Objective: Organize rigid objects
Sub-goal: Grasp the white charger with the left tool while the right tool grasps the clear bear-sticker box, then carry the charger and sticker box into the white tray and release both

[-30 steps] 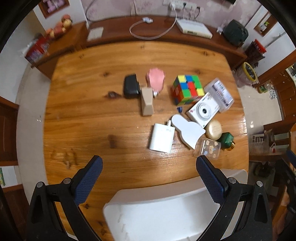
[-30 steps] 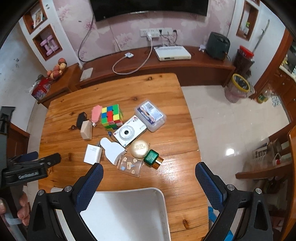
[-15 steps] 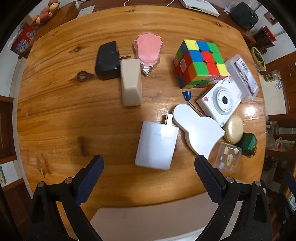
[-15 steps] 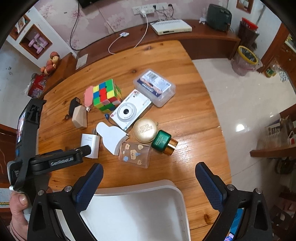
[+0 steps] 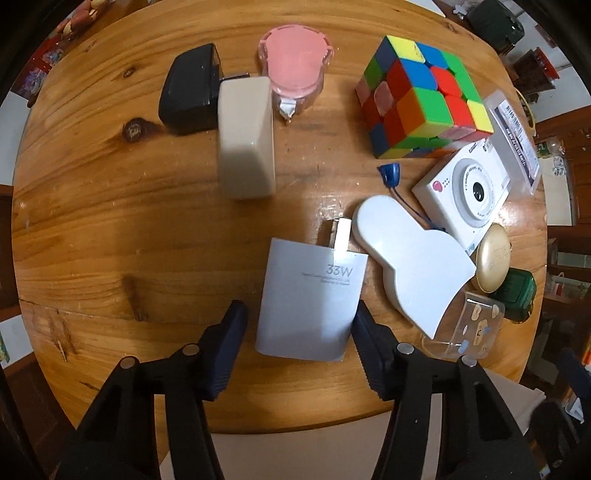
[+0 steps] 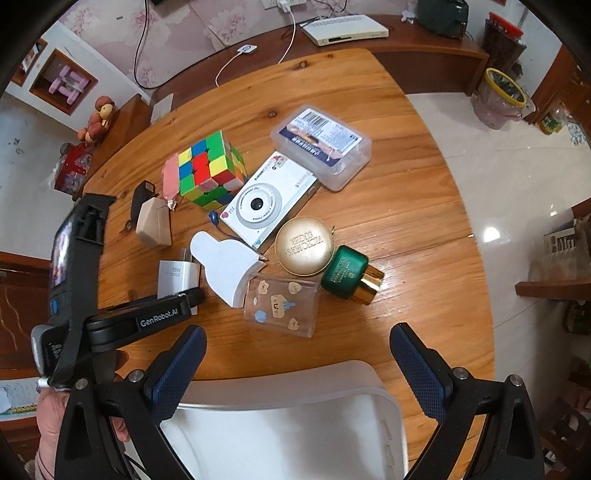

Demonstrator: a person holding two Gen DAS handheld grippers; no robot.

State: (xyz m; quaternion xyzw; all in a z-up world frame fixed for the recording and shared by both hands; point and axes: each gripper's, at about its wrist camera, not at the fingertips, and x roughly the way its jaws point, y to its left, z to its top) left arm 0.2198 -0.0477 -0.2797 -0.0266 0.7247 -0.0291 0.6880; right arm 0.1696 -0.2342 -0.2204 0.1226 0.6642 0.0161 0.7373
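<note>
hidden: white charger (image 6: 173,275) lower end, behind left claw (image 6: 192,299)

Looks like a home living room: floral wallpaper (image 6: 221,26), low wooden TV bench (image 6: 424,55) with set-top box (image 6: 345,29), plush toys (image 6: 98,122), tiled floor (image 6: 491,177), round wooden table (image 6: 406,206).

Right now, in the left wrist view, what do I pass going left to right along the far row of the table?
Black charger → beige charger → pink case → cube → clear barcode box.
</note>
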